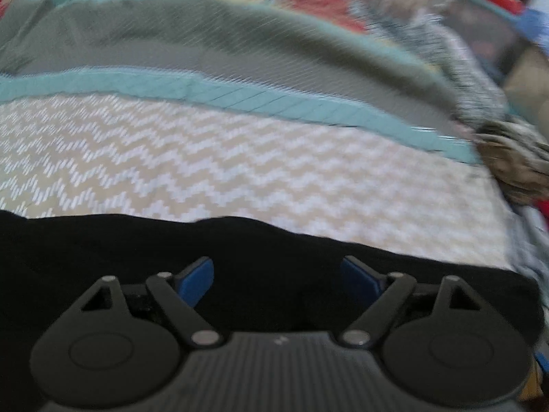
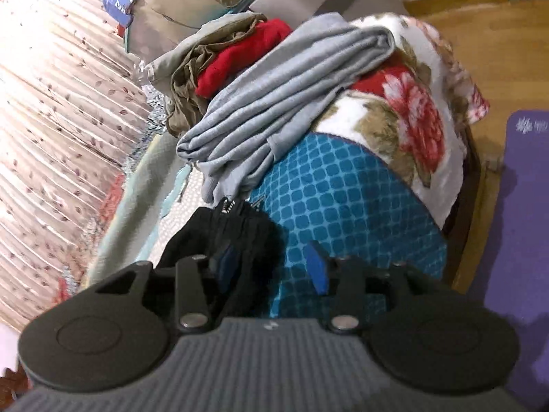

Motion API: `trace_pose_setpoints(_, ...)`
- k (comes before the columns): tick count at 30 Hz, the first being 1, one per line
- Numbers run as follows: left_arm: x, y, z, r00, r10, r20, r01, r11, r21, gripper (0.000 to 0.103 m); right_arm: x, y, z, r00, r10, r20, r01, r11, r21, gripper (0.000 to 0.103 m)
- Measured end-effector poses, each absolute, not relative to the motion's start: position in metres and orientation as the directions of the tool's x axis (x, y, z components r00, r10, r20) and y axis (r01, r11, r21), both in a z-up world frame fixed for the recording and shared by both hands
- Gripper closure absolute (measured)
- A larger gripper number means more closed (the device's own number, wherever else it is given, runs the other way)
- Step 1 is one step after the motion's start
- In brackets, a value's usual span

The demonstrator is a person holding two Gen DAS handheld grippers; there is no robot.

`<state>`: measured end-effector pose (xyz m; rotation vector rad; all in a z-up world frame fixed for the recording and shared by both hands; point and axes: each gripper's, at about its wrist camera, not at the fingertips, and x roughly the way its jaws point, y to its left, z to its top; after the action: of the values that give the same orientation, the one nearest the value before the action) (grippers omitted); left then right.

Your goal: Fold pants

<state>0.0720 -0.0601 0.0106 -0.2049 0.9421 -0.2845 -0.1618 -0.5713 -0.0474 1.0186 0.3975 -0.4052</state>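
The soft black cloth pants lie on the zigzag cream bed cover. The left claw hangs wide open above them. The right claw is open too, with bunched pants beside its left finger, likely just dropped.

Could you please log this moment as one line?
left gripper: open over black pants | right gripper: open, pants beside left pad | grey garment: piled behind

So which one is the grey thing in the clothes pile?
Start at the flowery blanket heaped at the bed's far end. Draped down its side onto the blue checked cover lies the grey garment. Beside it are a red cloth and an olive one; it alone is pale grey with long soft folds.
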Motion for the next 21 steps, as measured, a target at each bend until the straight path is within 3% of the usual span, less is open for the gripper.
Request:
trace_pose_setpoints(5, 0.031, -0.074, 0.009, 0.505, -0.436, -0.745, 0.299, 0.898, -0.323, 0.019, -0.148, -0.569, -0.054, 0.880, -0.102, -0.465, 0.460, 0.435, 0.774, 0.054)
trace_pose_setpoints(10, 0.039, -0.084, -0.038, 0.410, -0.313, -0.857, 0.231, 0.944, -0.234, 0.023, -0.124, -0.569, -0.057, 0.878, -0.097, -0.468, 0.456, 0.463, 0.760, 0.054)
trace_pose_setpoints(12, 0.039, -0.088, -0.040, 0.436, -0.290, -0.852, 0.244, 0.949, -0.198, 0.018, -0.117, -0.566, -0.058, 0.885, -0.099, -0.455, 0.444, 0.472, 0.761, 0.047)
trace_pose_setpoints(14, 0.040, -0.097, -0.037, 0.433, -0.252, -0.865, 0.253, 0.956, -0.151, 0.018, -0.112, -0.564, -0.057, 0.885, -0.109, -0.453, 0.446, 0.482, 0.754, 0.045)
trace_pose_setpoints(16, 0.041, -0.101, -0.035, 0.436, -0.236, -0.868, 0.260, 0.957, -0.129, 0.018, -0.109, -0.562, -0.052, 0.889, -0.092, -0.448, 0.430, 0.501, 0.751, 0.062)
trace_pose_setpoints(17, 0.041, -0.099, -0.032, 0.433, -0.243, -0.868, 0.254, 0.957, -0.141, 0.019, -0.107, -0.560, -0.048, 0.894, -0.064, -0.442, 0.410, 0.513, 0.754, 0.083)
trace_pose_setpoints(21, 0.040, -0.079, -0.015, 0.432, -0.348, -0.832, 0.222, 0.935, -0.276, 0.023, -0.108, -0.543, -0.017, 0.924, -0.040, -0.380, 0.331, 0.580, 0.744, 0.084)
